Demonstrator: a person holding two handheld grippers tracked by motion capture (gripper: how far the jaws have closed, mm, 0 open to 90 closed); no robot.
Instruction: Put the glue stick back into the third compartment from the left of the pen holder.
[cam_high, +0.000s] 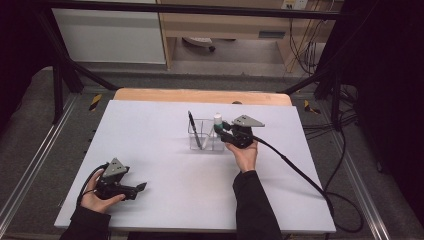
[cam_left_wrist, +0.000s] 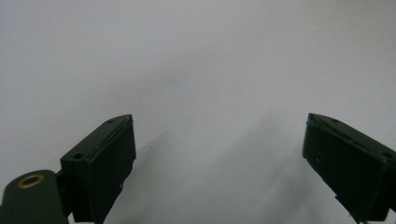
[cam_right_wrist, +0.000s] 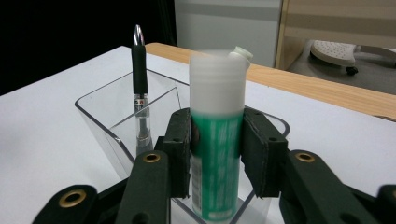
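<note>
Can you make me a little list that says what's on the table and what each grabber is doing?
table: white board
holder: clear plastic box, two compartments
pen: black pen standing in the far compartment
tube: green and white glue stick, upright, lower end inside the near compartment
right gripper: jaws closed on the glue stick
left gripper: open, nothing between its jaws

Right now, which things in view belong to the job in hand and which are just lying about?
In the job:
- green tube with a white cap, upright, clamped by the right gripper
- clear plastic two-compartment holder, which the tube stands in
- black pen with a silver tip, upright in the other compartment

Lying about:
- left gripper, open over the white table
- black cables on the floor
</note>
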